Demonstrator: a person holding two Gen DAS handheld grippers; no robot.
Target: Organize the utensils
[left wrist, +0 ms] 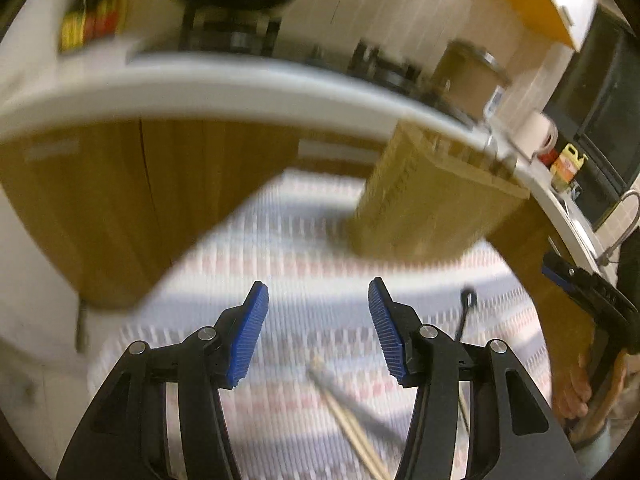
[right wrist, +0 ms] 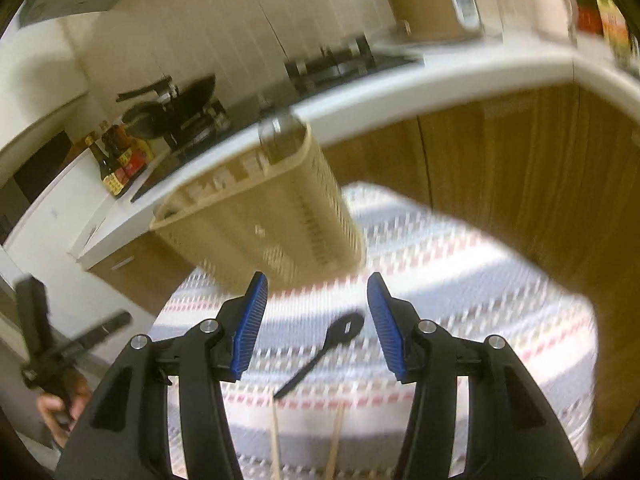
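Here, two handheld grippers hang over a small cloth-covered table in a kitchen; both views are blurred.

Left gripper (left wrist: 318,330): released, its blue pads (left wrist: 250,336) set well apart with nothing between them, above the cloth.

Right gripper (right wrist: 317,326): likewise spread wide and empty; in the left wrist view it shows at the right edge (left wrist: 576,284), gripped by a hand (left wrist: 576,392).

Left hand (right wrist: 60,404): seen low at the left edge of the right wrist view, wrapped around its gripper's black handle.

Table covering: a woven cloth (right wrist: 460,280) in white, grey-blue and red stripes.

Utensil holder (right wrist: 276,216): a beige perforated caddy with divided compartments, standing toward the far edge of the cloth; what sits inside it cannot be made out.

Black spoon (right wrist: 324,354): lying flat on the cloth nearer than the holder, framed between the right gripper's fingers in that view, bowl end toward the holder; in the left wrist view it lies beside the right-hand finger (left wrist: 466,312).

Wooden chopsticks (left wrist: 348,416): a pair lying on the cloth toward its near edge, apart from the holder, close to the spoon's handle tip; the right wrist view shows them as two pale sticks (right wrist: 275,440).

Backdrop: a white countertop (right wrist: 400,92) over wooden cabinet doors (right wrist: 540,176), a black wok (right wrist: 176,104) on the stove, sauce bottles (right wrist: 120,160) at the counter's left end.
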